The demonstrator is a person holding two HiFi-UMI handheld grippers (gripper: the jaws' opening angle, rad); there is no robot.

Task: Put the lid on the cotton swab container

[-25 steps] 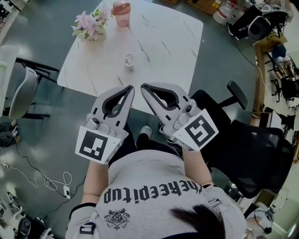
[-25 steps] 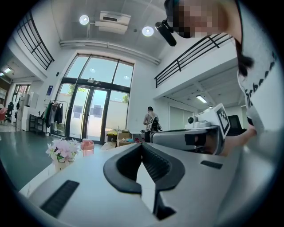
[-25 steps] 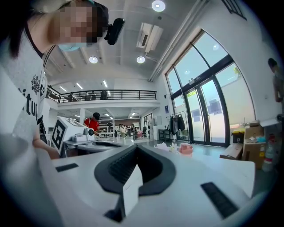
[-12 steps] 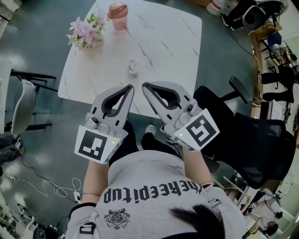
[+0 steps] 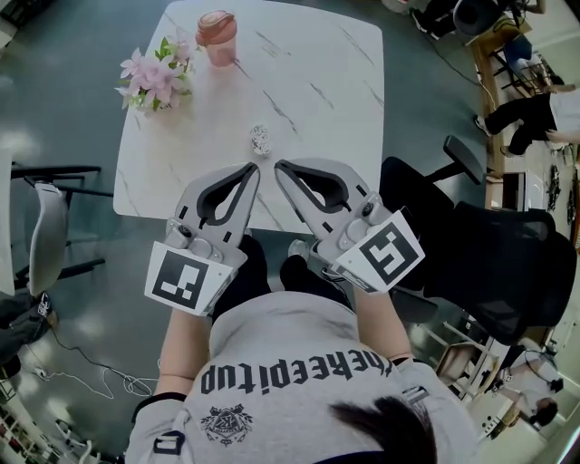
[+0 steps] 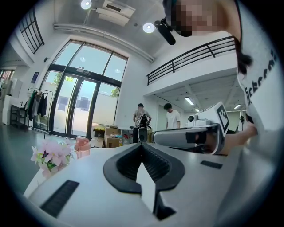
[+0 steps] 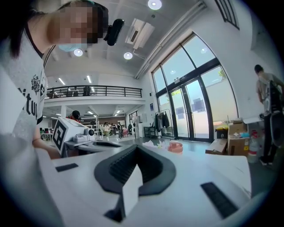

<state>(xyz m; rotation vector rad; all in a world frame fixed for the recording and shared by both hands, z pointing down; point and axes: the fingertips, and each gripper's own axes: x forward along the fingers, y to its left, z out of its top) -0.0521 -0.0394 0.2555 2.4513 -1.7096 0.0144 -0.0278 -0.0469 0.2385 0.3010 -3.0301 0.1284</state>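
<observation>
A small, round, pale cotton swab container (image 5: 260, 139) sits near the white table's (image 5: 326, 100) middle.

Table top (image 5: 317, 82): white stone look with thin grey veins, smooth, faint sheen.
Left gripper (image 5: 253, 169): matt pale-grey plastic shell, black ribbed pads lining the jaws.
Right gripper (image 5: 279, 167): matt pale-grey plastic, black ribbed lining.
Cotton swab container (image 5: 260, 139): clear-looking; too small to tell more.
Cup (image 5: 217, 25), far left: translucent pink plastic.
Floor (image 5: 82, 299): smooth grey, glossy, with reflections.
Chair (image 5: 507, 263), right: black mesh back.
Shirt (image 5: 299, 353), near: matt grey cloth.
</observation>
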